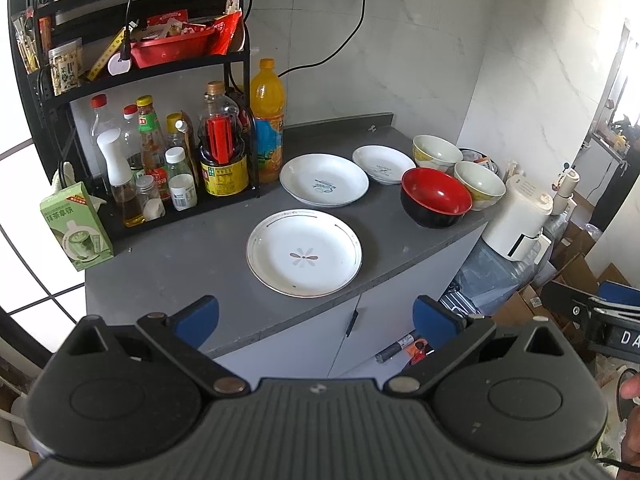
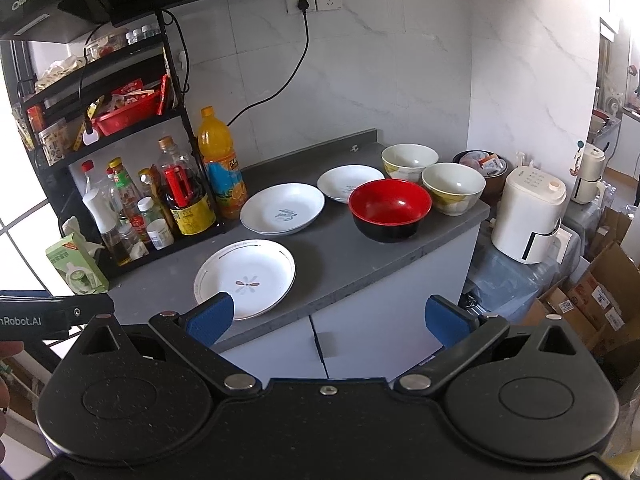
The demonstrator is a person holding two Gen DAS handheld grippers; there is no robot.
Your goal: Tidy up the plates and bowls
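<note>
Three white plates lie on the grey counter [image 1: 192,256]: a near plate with a flower mark [image 1: 304,253] [image 2: 245,278], a middle plate [image 1: 324,179] [image 2: 282,208], and a small far plate [image 1: 384,164] [image 2: 350,183]. To their right stand a red-and-black bowl [image 1: 435,197] [image 2: 390,210] and two cream bowls [image 1: 437,153] [image 1: 479,185] [image 2: 409,161] [image 2: 453,187]. My left gripper [image 1: 316,320] is open, held back in front of the counter edge and empty. My right gripper [image 2: 330,320] is open too, empty, short of the counter.
A black rack [image 1: 168,64] with sauce bottles, an orange juice bottle [image 1: 267,120] and a green carton [image 1: 76,228] fill the counter's left. A white appliance [image 2: 528,216] and cardboard boxes [image 2: 600,292] sit lower on the right. A power cord [image 2: 280,80] hangs on the wall.
</note>
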